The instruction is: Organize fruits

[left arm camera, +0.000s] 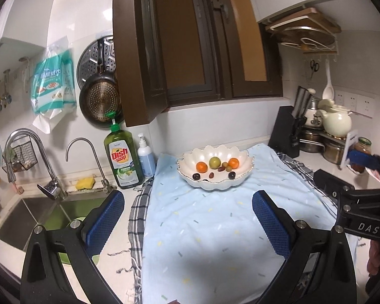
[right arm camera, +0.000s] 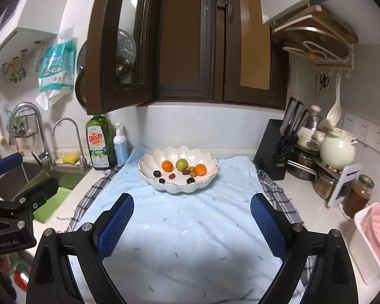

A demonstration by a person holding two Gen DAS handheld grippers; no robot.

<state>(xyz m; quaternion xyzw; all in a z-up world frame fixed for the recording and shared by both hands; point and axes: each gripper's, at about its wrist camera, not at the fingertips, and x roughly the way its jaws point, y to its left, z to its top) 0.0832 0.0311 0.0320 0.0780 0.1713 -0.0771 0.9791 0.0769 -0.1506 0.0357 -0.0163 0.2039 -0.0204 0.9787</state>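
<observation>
Kitchen counter, fruit gathered in one bowl — both grippers hang back, empty.

Nearest, the left gripper (left arm camera: 187,217) and right gripper (right arm camera: 192,220) stand with jaws wide over a pale blue towel (right arm camera: 190,228), holding nothing. Farther back on the towel, well apart from both, sits a white scalloped bowl (right arm camera: 149,174) with two oranges (right arm camera: 167,165), a green fruit (right arm camera: 182,164) and small dark grapes (right arm camera: 156,173). Sorting looks either finished or not begun — any next move means reaching forward into the bowl.
</observation>
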